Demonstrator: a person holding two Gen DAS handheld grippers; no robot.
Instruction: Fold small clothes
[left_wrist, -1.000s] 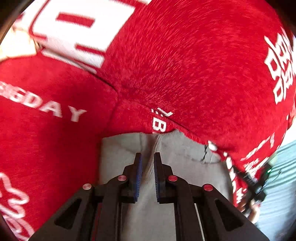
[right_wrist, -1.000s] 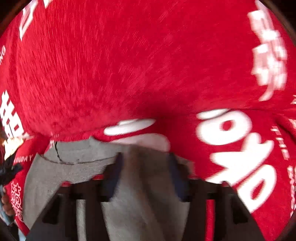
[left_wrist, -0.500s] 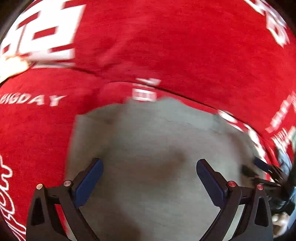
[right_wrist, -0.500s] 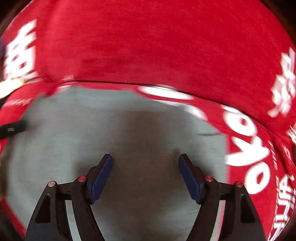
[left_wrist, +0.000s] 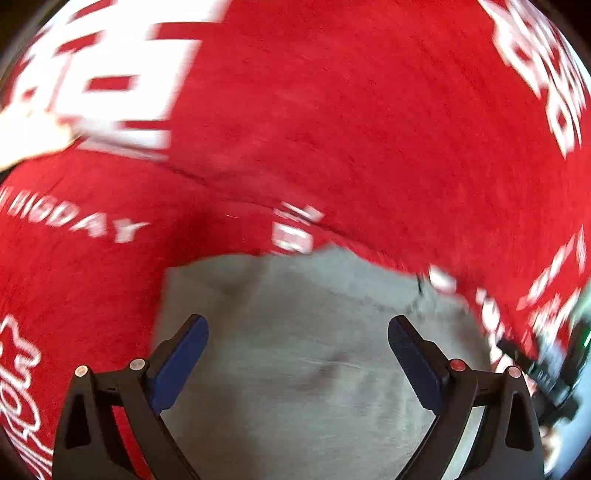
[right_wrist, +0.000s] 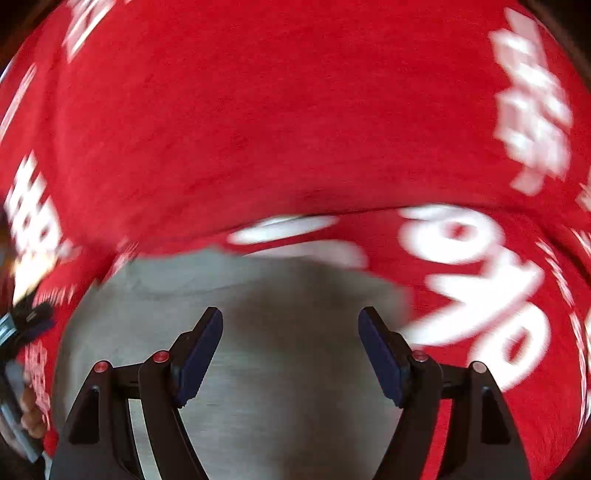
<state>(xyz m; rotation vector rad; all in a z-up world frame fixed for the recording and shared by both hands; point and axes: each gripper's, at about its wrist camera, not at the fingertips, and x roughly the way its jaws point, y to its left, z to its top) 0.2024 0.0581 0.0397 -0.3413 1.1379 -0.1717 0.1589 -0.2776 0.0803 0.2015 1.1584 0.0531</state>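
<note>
**Both grippers spread wide over a grey cloth on red printed fabric**

Nearest to us in the left wrist view, our left gripper (left_wrist: 297, 339) has its two black fingers with dark blue pads (left_wrist: 181, 363) spread wide apart, and nothing sits between them. Under and between the fingers lies the small grey cloth garment (left_wrist: 295, 332), flat, with a soft crease running from its far edge toward the middle and a faint dark smudge near its centre. We cannot tell whether the pads touch the cloth or sit just above it.

In the right wrist view, our right gripper (right_wrist: 291, 336) is likewise wide open, its blue pads (right_wrist: 380, 362) well apart and gripping nothing. The same small grey cloth garment (right_wrist: 280, 295) fills the space beneath and ahead of the fingers.

The garment rests on a red fabric sheet printed with white lettering (left_wrist: 332, 129), which surrounds it on the left, right and far sides. The grey far edge lies just short of a fold line in the red sheet, where some white print (left_wrist: 293, 230) is blurred.

At the right edge of the left view we glimpse the other gripper's dark body (left_wrist: 554, 369). Farther off, large white characters (right_wrist: 532, 96) cross the red fabric, too blurred to read.
</note>
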